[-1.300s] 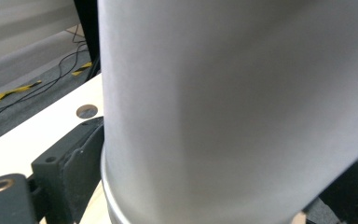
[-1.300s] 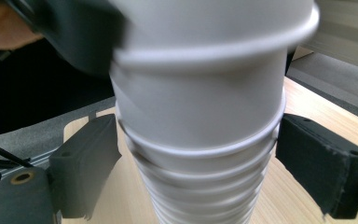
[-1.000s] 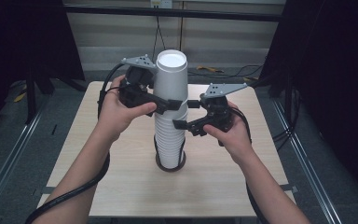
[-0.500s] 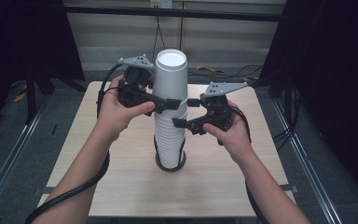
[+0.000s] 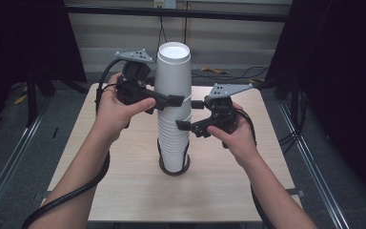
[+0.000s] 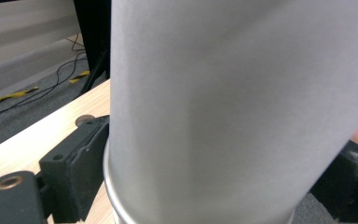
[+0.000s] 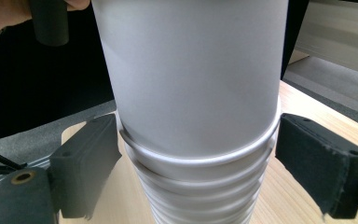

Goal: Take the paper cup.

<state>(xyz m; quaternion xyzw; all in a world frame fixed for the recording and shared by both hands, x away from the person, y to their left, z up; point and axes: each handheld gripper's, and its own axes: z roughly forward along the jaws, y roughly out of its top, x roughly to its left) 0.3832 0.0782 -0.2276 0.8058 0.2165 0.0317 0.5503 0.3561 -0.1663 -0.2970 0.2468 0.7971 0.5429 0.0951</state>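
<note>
High view: we see the stack of white paper cups (image 5: 173, 133) standing inverted mid-desk (image 5: 124, 191). Our left gripper (image 5: 171, 99), jaws just closing, pinches the top cup (image 5: 172, 76); our right gripper (image 5: 185, 114) clamps the stack just below. If the right one slips, lifting could drag several nested cups along or topple the stack toward the desk's near edge.

No text, label, brand, number or sign can be read anywhere: the white cups (image 5: 173, 95) are plain, the counter (image 5: 124, 191) bears no marking, and the grey plates on the tools carry only holes.
</note>
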